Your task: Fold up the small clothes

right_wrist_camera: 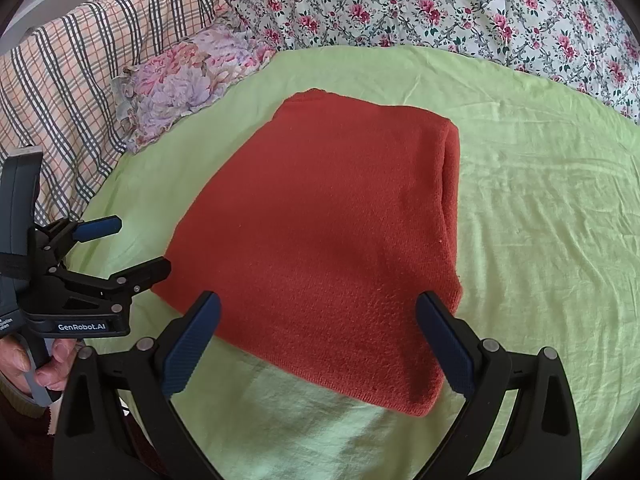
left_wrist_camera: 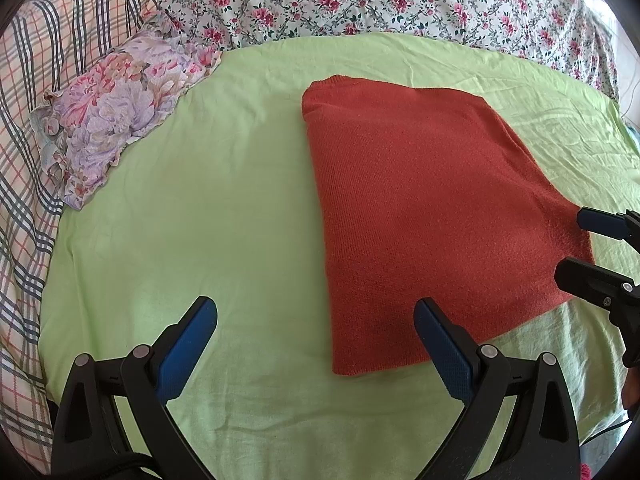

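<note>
A rust-red knitted garment (left_wrist_camera: pixel 432 208) lies folded into a flat rectangle on the light green sheet (left_wrist_camera: pixel 200 216); it also shows in the right wrist view (right_wrist_camera: pixel 328 240). My left gripper (left_wrist_camera: pixel 316 312) is open and empty, hovering above the sheet at the garment's near left edge; it also shows at the left of the right wrist view (right_wrist_camera: pixel 132 244). My right gripper (right_wrist_camera: pixel 318 308) is open and empty, just above the garment's near edge; its fingers show at the right of the left wrist view (left_wrist_camera: pixel 572 240).
A small floral pillow (left_wrist_camera: pixel 116 116) lies at the sheet's (right_wrist_camera: pixel 540 240) far left. A plaid blanket (left_wrist_camera: pixel 36 120) runs along the left. A flowered quilt (left_wrist_camera: pixel 400 0) borders the back. A hand (right_wrist_camera: pixel 48 364) holds the left gripper's handle.
</note>
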Tool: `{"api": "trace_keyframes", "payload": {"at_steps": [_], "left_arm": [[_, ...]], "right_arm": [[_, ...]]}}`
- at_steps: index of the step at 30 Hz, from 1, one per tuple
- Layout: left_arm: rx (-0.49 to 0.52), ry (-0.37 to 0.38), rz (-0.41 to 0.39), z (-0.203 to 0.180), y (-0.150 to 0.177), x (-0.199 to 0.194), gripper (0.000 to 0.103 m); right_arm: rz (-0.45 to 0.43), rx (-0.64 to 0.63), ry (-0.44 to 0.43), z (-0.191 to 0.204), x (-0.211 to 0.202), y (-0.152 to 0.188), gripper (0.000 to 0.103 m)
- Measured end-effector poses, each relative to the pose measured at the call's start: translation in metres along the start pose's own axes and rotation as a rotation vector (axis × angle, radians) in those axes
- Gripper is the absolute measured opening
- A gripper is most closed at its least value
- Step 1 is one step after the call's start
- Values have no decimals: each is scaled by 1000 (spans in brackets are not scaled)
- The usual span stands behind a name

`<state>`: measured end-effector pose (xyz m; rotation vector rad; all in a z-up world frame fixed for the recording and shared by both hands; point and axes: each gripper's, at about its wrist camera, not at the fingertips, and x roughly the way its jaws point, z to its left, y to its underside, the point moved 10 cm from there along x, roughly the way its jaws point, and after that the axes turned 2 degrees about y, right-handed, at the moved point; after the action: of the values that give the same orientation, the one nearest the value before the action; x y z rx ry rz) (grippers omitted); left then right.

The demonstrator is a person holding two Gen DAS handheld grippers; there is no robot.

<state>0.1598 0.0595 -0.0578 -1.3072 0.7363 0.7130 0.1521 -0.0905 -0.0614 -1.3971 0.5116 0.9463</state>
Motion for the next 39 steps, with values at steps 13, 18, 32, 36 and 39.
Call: {"api": "trace_keyframes", "payload": {"at_steps": [13,18,32,36,39], "left_arm": [[2,-2,-2,-1,-1,0,99],[3,-2,-2,-2,-2,0,99],[12,-1,-1,-4,-5,0,99],[13,0,1,-5,-5,0,99],[17,1,3,-7,-6,1,99]], "right_arm": [[-3,-1,-2,2,-2,-2,98],[-5,1,0,3,-4,-4,98],[-5,1,-3,2,-4,-5,98],[-6,2,-3,2,-5,-6,98],[-5,2,-4,0,-4,-6,98]]}}
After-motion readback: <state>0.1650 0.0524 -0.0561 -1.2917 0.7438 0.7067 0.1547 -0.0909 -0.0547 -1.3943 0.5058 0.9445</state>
